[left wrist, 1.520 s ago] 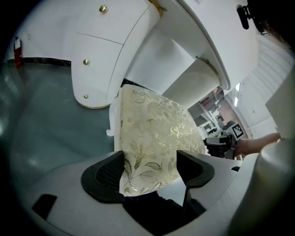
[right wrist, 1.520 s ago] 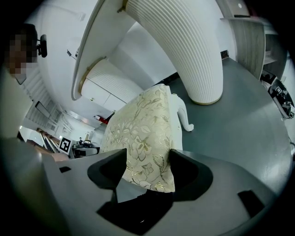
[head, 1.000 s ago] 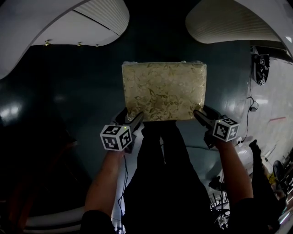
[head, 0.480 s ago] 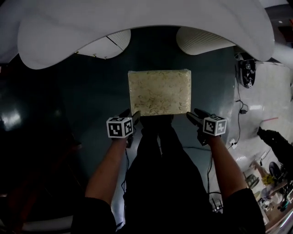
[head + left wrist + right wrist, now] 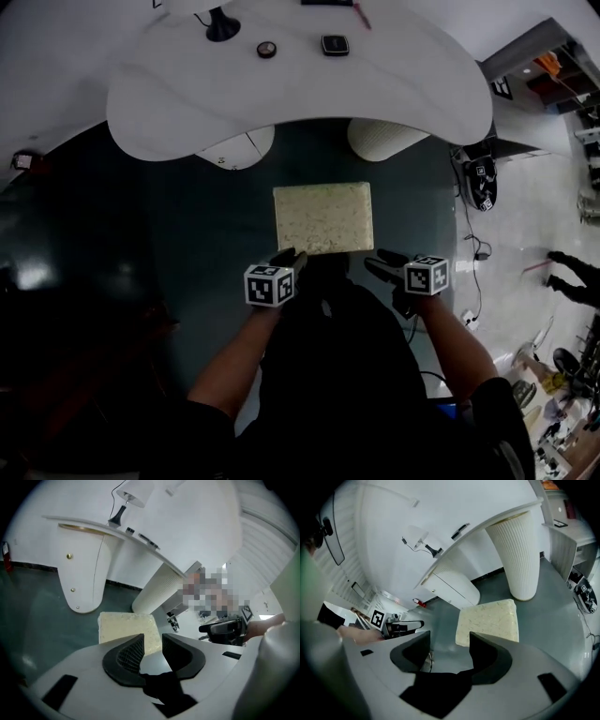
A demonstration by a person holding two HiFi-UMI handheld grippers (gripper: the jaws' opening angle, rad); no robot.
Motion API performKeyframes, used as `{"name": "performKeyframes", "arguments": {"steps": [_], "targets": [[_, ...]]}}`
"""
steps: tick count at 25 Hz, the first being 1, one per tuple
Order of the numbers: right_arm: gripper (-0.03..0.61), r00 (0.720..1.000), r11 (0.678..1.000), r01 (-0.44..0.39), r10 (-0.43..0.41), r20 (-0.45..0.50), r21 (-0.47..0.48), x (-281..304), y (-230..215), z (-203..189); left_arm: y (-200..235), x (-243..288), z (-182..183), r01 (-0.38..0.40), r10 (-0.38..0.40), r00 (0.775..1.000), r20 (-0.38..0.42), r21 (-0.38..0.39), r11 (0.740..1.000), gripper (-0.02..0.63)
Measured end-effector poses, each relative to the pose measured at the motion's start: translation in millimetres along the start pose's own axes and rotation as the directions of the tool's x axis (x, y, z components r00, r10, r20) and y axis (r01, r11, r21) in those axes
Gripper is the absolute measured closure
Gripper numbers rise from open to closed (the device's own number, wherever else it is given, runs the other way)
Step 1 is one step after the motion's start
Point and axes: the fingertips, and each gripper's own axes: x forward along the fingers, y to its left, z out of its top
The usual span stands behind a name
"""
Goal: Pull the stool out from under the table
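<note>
The stool (image 5: 323, 217) is a pale, speckled rectangular block on the dark green floor, standing just in front of the white table (image 5: 187, 103). It also shows in the left gripper view (image 5: 126, 627) and the right gripper view (image 5: 490, 620). My left gripper (image 5: 289, 257) hovers short of its near left corner without touching it. Its jaws (image 5: 152, 637) have just been closing to a narrow gap with nothing between them. My right gripper (image 5: 380, 263) hangs off the near right corner, open wide (image 5: 449, 637) and empty.
A ribbed white pedestal (image 5: 384, 139) and a flat white leg (image 5: 234, 148) carry the table behind the stool. A lamp base (image 5: 222, 23) and small items (image 5: 335, 44) sit on top. A marker device (image 5: 483, 183) and cables (image 5: 473, 258) lie on the floor at right.
Both grippers have come away from the stool's near corners and risen. The left jaws have narrowed. The head view has drawn back, so the tabletop now shows.
</note>
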Motion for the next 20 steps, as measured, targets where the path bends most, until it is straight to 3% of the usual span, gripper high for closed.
{"name": "performKeyframes", "arguments": {"steps": [5, 10, 15, 20], "targets": [[0.321, 0.998, 0.999, 0.019, -0.016, 0.058, -0.048, -27.1, 34.2, 43.1, -30.1, -32.4, 29.0, 0.054, -0.055, 0.998, 0.037, 0.023, 0.998, 0.525], [0.321, 0.992, 0.990, -0.013, 0.030, 0.120, -0.142, -58.5, 80.7, 75.7, -64.9, -69.4, 50.7, 0.071, -0.077, 0.993, 0.094, 0.071, 0.995, 0.557], [0.337, 0.977, 0.961, -0.093, 0.139, 0.161, -0.262, -100.9, 125.7, 87.7, -123.1, -94.3, 70.2, 0.097, -0.121, 0.974, 0.190, 0.132, 0.986, 0.572], [0.382, 0.955, 0.925, -0.127, 0.212, 0.209, -0.359, -162.6, 151.2, 74.6, -204.2, -106.3, 63.1, 0.068, -0.122, 0.951, 0.283, 0.192, 0.979, 0.584]]}}
